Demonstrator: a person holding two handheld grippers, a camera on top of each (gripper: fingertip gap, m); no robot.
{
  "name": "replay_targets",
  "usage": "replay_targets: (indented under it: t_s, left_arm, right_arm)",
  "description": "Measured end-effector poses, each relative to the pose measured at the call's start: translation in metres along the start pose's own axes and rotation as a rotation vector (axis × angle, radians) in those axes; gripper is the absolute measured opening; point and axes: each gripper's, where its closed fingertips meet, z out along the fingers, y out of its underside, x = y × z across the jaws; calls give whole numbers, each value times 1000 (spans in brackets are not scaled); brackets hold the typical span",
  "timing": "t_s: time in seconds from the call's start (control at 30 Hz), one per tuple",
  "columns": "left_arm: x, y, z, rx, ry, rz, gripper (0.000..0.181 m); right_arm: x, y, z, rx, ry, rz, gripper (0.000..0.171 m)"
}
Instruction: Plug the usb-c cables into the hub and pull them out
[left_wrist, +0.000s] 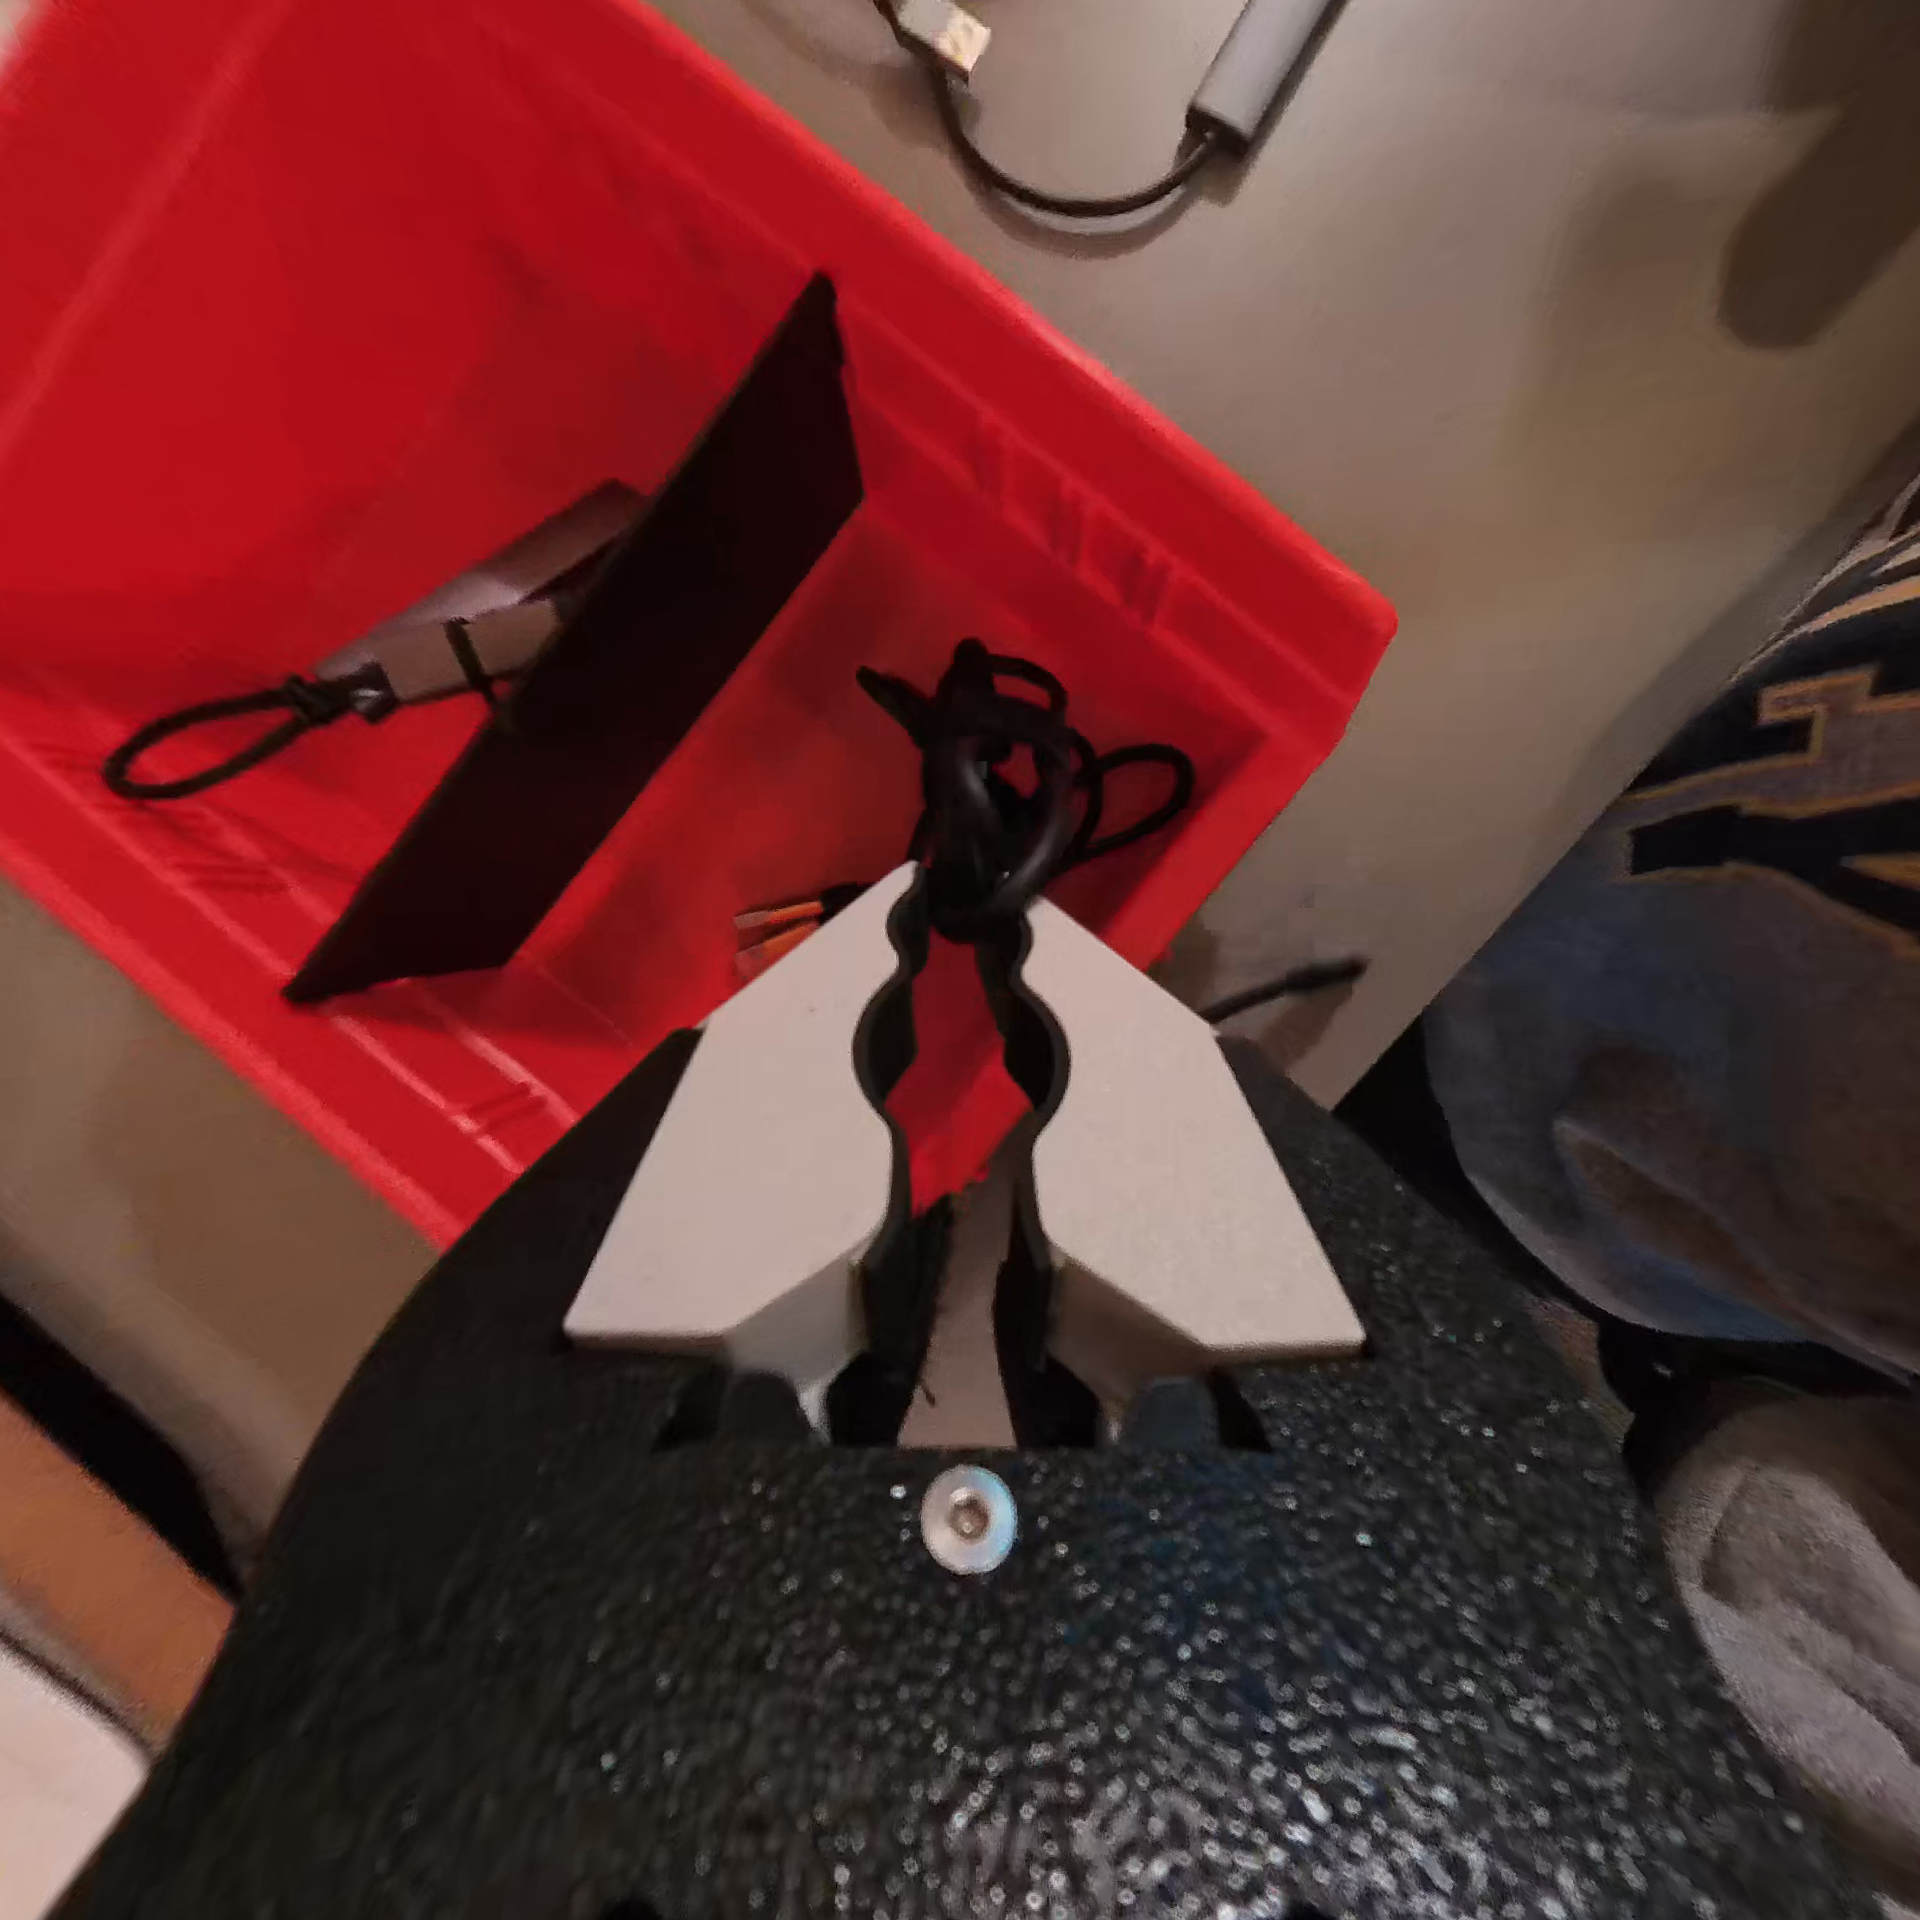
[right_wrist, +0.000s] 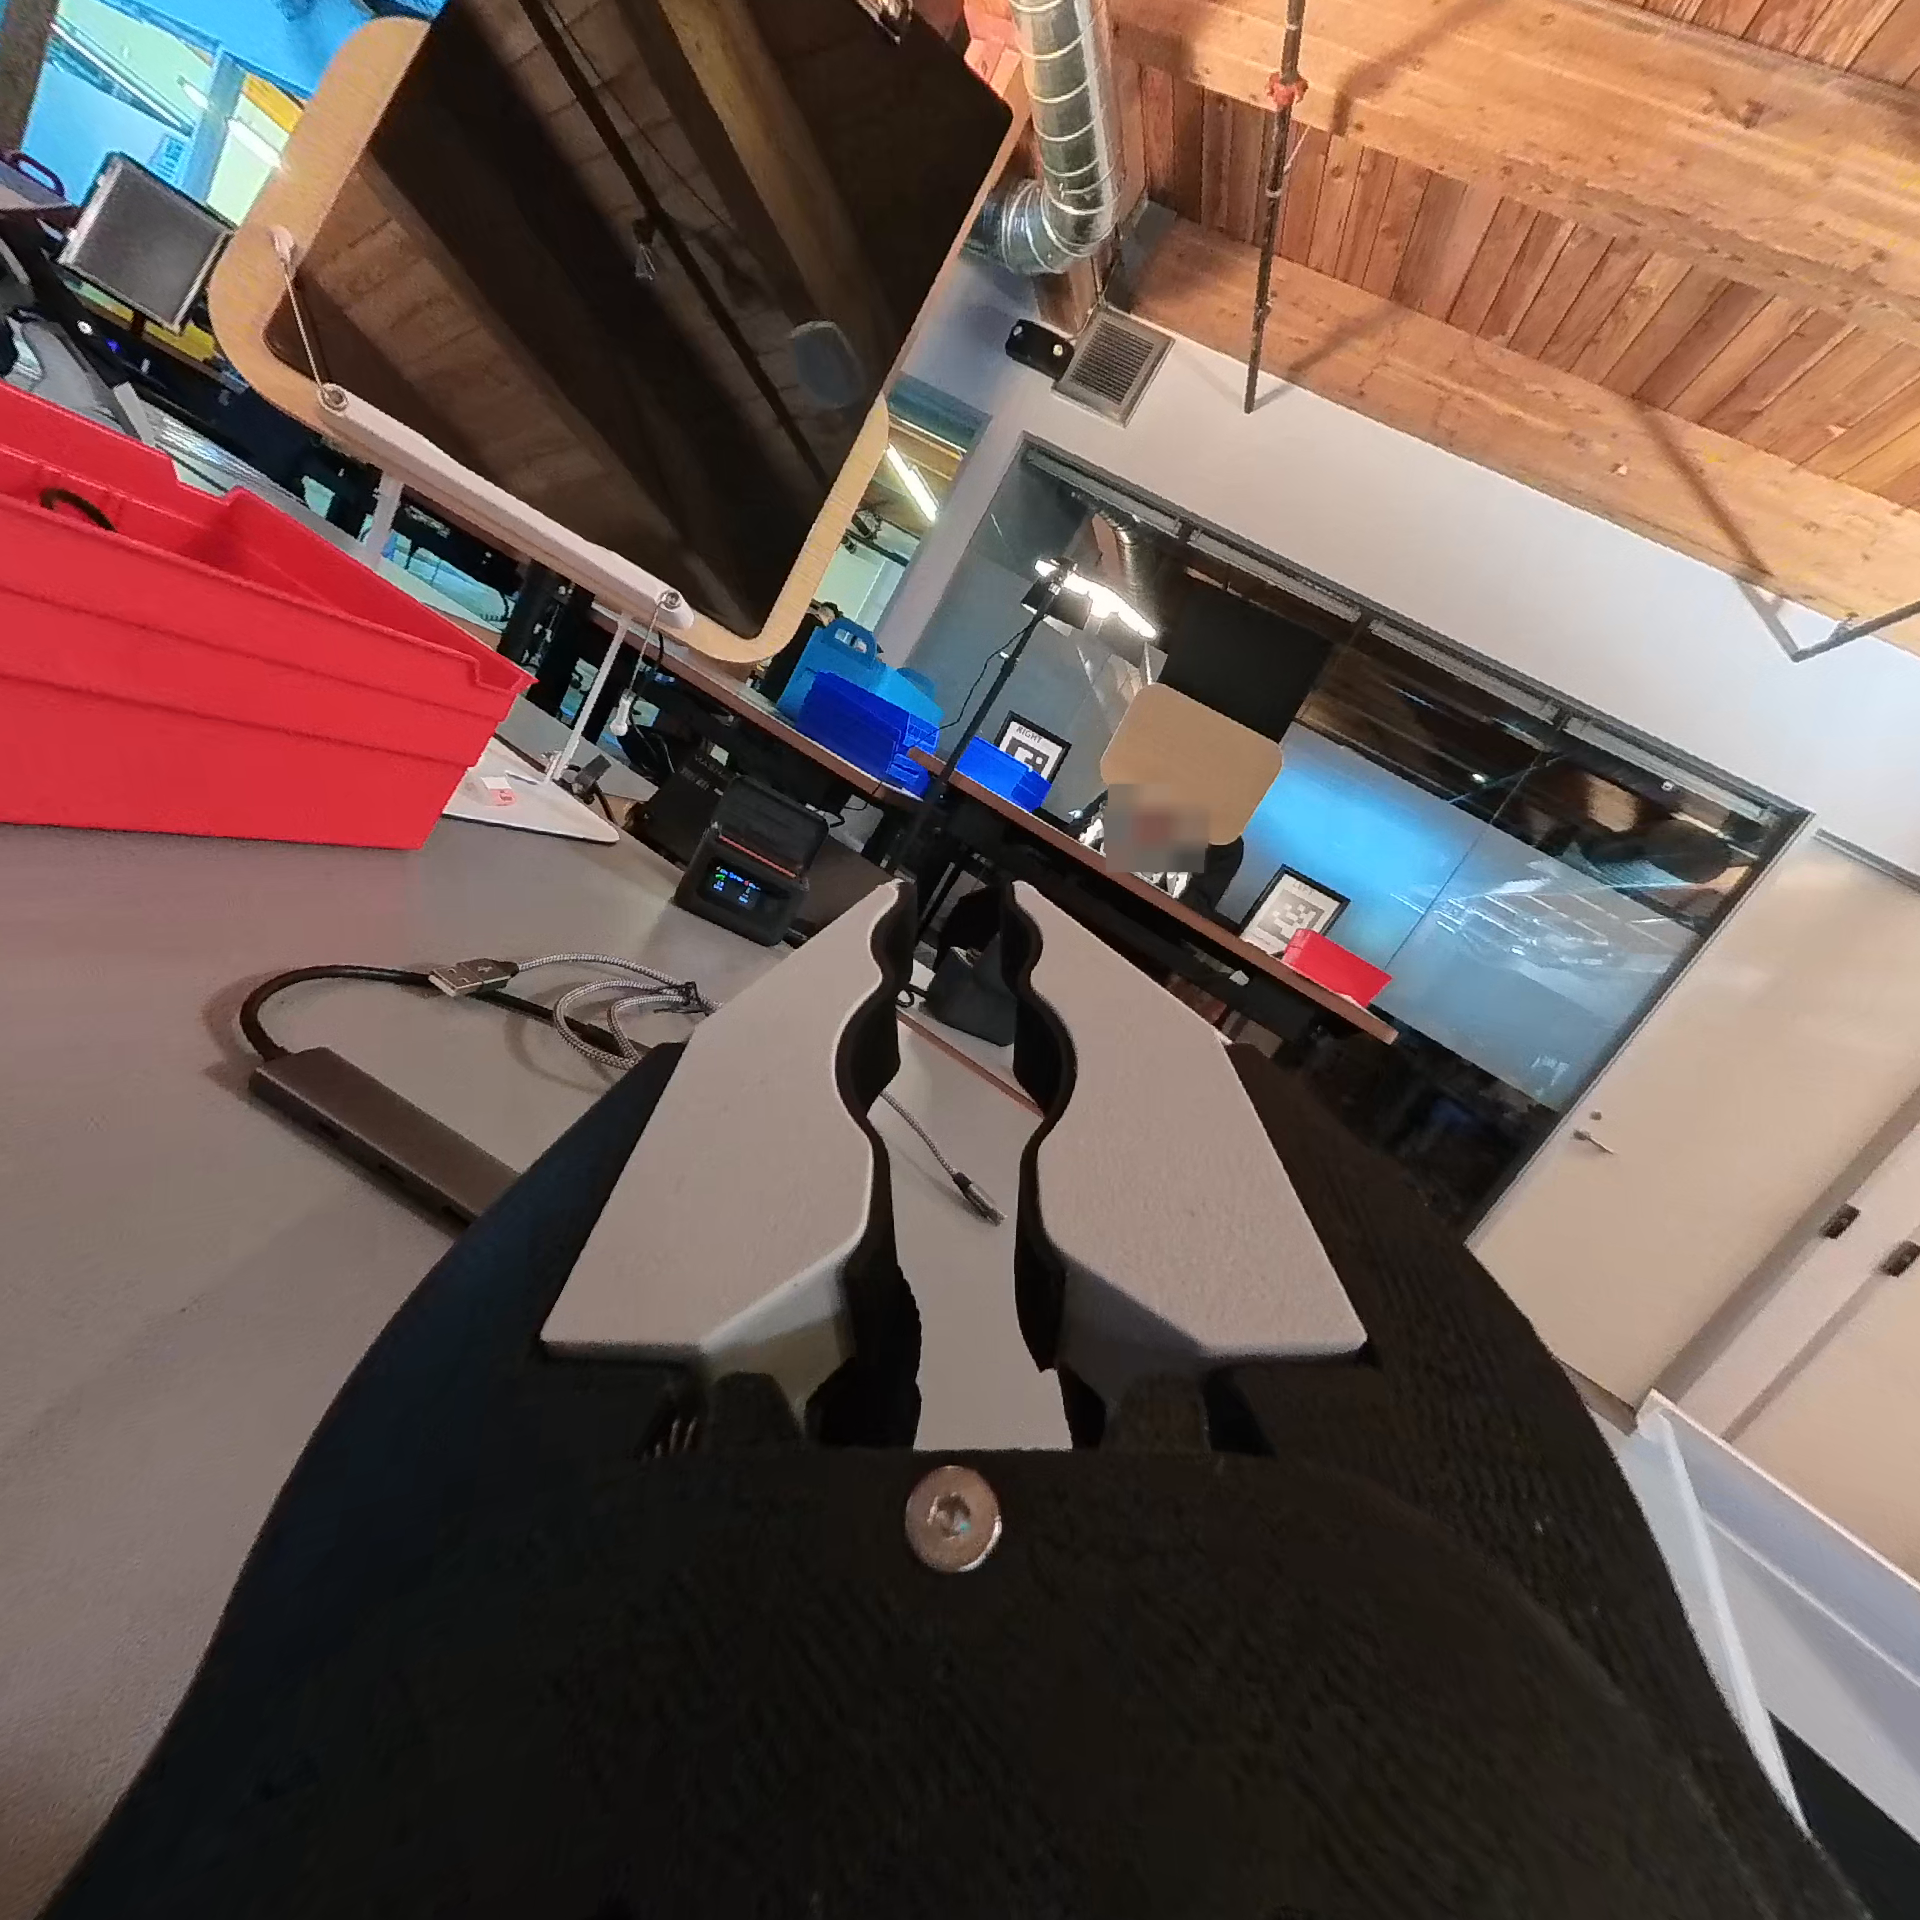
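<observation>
In the left wrist view my left gripper (left_wrist: 971, 899) hangs over the right compartment of a red bin (left_wrist: 312, 260) and is shut on a coiled black cable bundle (left_wrist: 987, 769) at its fingertips. A grey hub (left_wrist: 1262, 62) with a black lead and a metal USB plug (left_wrist: 951, 36) lies on the table beyond the bin. In the right wrist view my right gripper (right_wrist: 956, 904) is open and empty, low over the table. The grey hub (right_wrist: 384, 1127) lies to its left. A braided cable (right_wrist: 613, 1013) runs from there, and its small plug (right_wrist: 975, 1197) lies between my fingers.
A black divider (left_wrist: 623, 665) splits the bin; a second grey hub (left_wrist: 457, 634) with a looped cable lies in the left compartment. The bin (right_wrist: 208, 686) stands at the left in the right wrist view. A dark screen on a stand (right_wrist: 623, 312) and a small black device (right_wrist: 743, 883) stand behind. Patterned fabric (left_wrist: 1714, 935) is at the right. My left tips are about 25 cm from the grey hub (right_wrist: 384, 1127), my right tips only 15 cm.
</observation>
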Motion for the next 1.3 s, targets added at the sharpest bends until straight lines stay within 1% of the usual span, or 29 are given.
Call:
replay_targets:
  t_s: [0.1,0.17,0.27,0.37,0.43,0.5,0.57,0.67,0.8,0.87,0.9,0.97,1.07,1.13,1.17,1.2,1.23,1.27,1.3]
  left_arm:
    - [-10,-22,-32,93,-59,28,7]
    - [-12,-49,-55,200,-71,63,8]
    - [-4,-105,-79,393,-34,151,8]
    - [4,-168,-77,521,8,216,8]
    - [2,-210,-60,537,2,228,7]
    - [1,-251,-34,533,21,244,7]
    - [9,-295,-5,549,118,237,7]
    - [28,-357,40,559,318,172,7]
    - [36,-423,106,539,394,101,8]
    - [40,-449,133,572,459,-3,8]
    - [41,-457,148,568,483,-51,7]
    - [38,-461,181,531,478,-124,7]
    - [31,-452,226,463,416,-199,8]
    - [22,-441,246,422,344,-239,22]
    - [14,-438,249,423,278,-242,29]
    - [5,-439,244,472,195,-231,36]
    - [2,-441,231,540,140,-206,55]
    - [4,-443,215,608,109,-191,68]
    - [8,-442,197,658,99,-180,76]
  right_arm:
    - [1,0,1,6,6,-1,14]
    - [1,-1,1,9,9,0,14]
    - [0,0,2,16,12,-1,14]
    - [0,0,3,18,13,-3,14]
    - [1,2,4,12,15,-1,14]
    - [3,4,6,7,16,8,14]
    - [3,7,7,-2,18,16,14]
    - [5,10,6,-20,30,18,14]
    - [12,14,7,-43,57,31,14]
    - [12,15,7,-44,63,34,14]
    - [11,14,7,-47,62,30,14]
    - [9,12,7,-44,60,18,14]
    - [5,8,6,-40,53,2,14]
    - [2,7,5,-40,40,1,14]
    - [0,7,5,-48,28,4,15]
    - [-2,9,4,-58,15,8,17]
    - [-4,10,3,-63,4,15,18]
    - [-8,12,3,-66,-15,26,19]
    - [-12,13,3,-73,-43,40,22]
